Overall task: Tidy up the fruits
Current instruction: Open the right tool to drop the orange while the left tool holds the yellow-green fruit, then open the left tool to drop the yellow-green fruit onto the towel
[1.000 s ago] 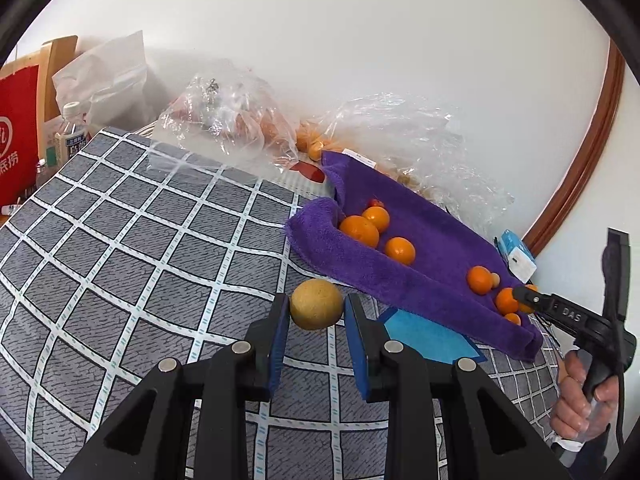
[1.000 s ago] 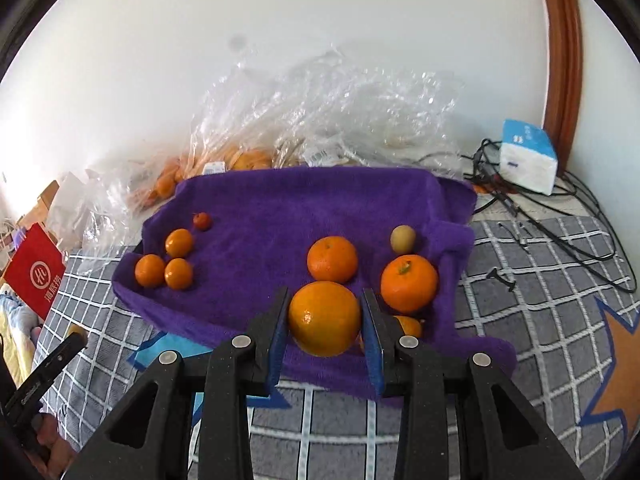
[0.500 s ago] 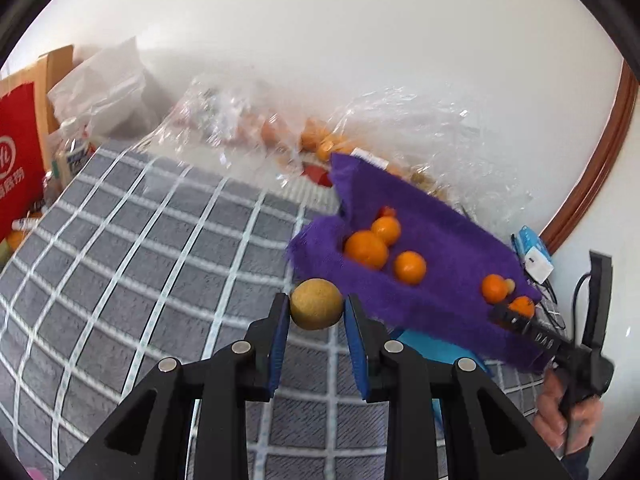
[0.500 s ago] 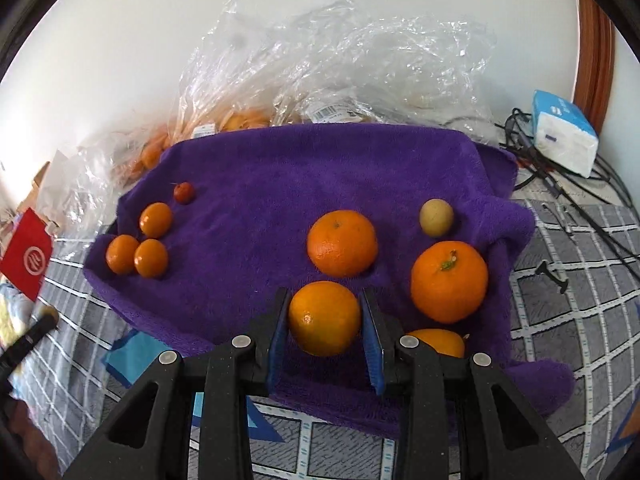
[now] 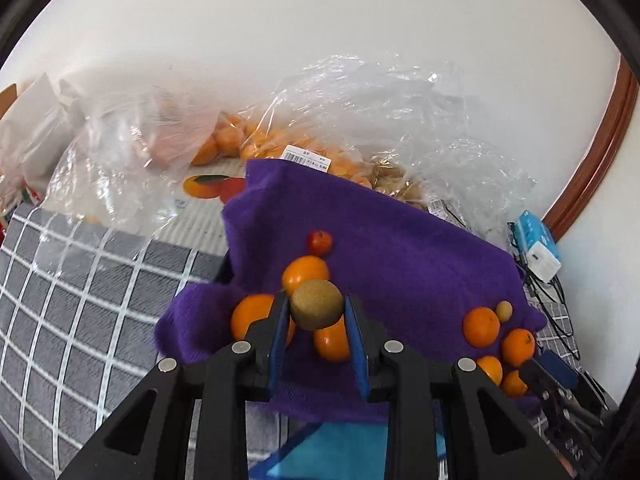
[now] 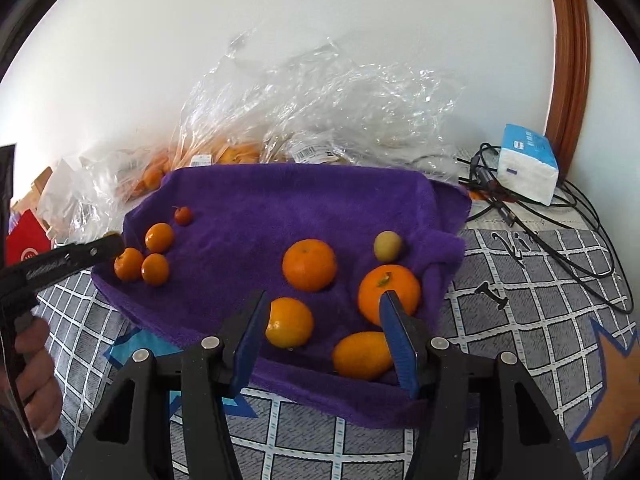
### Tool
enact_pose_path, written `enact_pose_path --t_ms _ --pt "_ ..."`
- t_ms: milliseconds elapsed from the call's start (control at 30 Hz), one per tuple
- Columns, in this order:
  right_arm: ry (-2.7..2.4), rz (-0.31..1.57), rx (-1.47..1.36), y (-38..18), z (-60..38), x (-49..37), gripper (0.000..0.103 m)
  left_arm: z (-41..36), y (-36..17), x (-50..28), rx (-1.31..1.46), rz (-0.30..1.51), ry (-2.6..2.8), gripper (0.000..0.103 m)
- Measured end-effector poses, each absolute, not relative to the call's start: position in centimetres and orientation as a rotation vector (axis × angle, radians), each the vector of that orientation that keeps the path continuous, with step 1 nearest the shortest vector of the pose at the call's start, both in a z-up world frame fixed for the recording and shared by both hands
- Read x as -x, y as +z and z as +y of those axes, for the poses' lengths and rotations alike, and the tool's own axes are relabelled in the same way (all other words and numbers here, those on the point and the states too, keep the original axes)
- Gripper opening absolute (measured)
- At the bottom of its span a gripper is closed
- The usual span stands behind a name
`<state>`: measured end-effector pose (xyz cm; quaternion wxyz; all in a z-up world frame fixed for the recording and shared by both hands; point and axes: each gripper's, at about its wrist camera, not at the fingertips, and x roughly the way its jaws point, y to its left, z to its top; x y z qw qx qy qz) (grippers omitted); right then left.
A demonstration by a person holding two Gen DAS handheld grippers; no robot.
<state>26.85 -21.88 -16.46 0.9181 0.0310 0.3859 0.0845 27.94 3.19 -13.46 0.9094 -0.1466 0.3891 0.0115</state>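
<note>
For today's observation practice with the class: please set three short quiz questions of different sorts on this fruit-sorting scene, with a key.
1. True or false: the left gripper holds a brownish-green fruit.
2. Which cloth do the oranges lie on? A) purple towel B) white sheet C) red mat
3. Fill in: the right gripper is ____, its jaws having just been opening, with an orange lying by its left pad.

Key: 1 true; 2 A; 3 open.
</note>
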Motion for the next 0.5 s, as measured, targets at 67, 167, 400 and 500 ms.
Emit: enact_pose_path --t_ms 67,167,400,500 --pt "0.168 0.795 -0.048 -16.3 -21.7 -26.9 0.056 3.0 -14.1 -29.3 0.313 0.836 0.032 0.027" --pt "0.179 0.794 -0.026 -16.3 -21.3 -26.6 0.056 2.6 -14.9 -30.5 0.297 0.865 0.046 0.027" --pt "0.174 0.81 0.019 -16.9 -20.5 -26.9 0.057 1.9 -15.3 -30.8 0.247 0.877 0.054 0.028" --pt "0.169 0.822 0.012 -17.1 -20.6 -27.1 0.057 2.0 -14.8 -30.5 0.243 0.88 0.056 0.029"
